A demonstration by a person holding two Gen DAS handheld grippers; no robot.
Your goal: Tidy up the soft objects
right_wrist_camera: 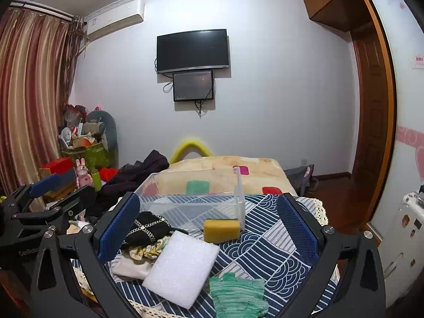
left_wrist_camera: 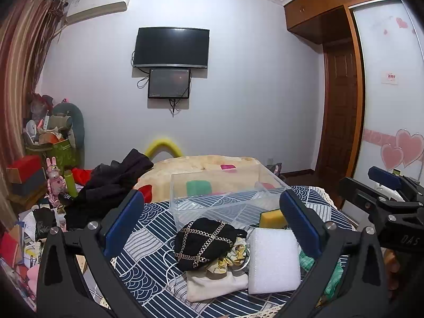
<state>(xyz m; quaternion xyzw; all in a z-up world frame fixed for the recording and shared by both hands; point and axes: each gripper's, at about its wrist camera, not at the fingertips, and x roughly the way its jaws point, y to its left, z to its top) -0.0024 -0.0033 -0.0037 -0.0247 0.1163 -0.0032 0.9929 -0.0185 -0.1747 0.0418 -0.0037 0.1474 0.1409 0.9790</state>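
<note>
On a blue patterned cloth (left_wrist_camera: 148, 273) lie a black hat with gold chains (left_wrist_camera: 204, 242), a white foam block (left_wrist_camera: 274, 261), a yellow sponge (left_wrist_camera: 273, 218), a cream cloth (left_wrist_camera: 216, 282), a floral scrunchie (left_wrist_camera: 235, 254) and a green knit piece (right_wrist_camera: 238, 294). A clear plastic bin (left_wrist_camera: 225, 198) stands behind them. My left gripper (left_wrist_camera: 212, 228) is open above the hat and foam. My right gripper (right_wrist_camera: 209, 230) is open above the foam (right_wrist_camera: 182, 265) and sponge (right_wrist_camera: 221, 229), and it also shows in the left wrist view (left_wrist_camera: 384, 185).
A bed with a beige blanket (left_wrist_camera: 206, 167) lies behind the bin. Dark clothes (left_wrist_camera: 116, 180) and clutter (left_wrist_camera: 47, 153) pile up at the left. A wardrobe (left_wrist_camera: 389, 100) stands at the right. A TV (left_wrist_camera: 171, 47) hangs on the far wall.
</note>
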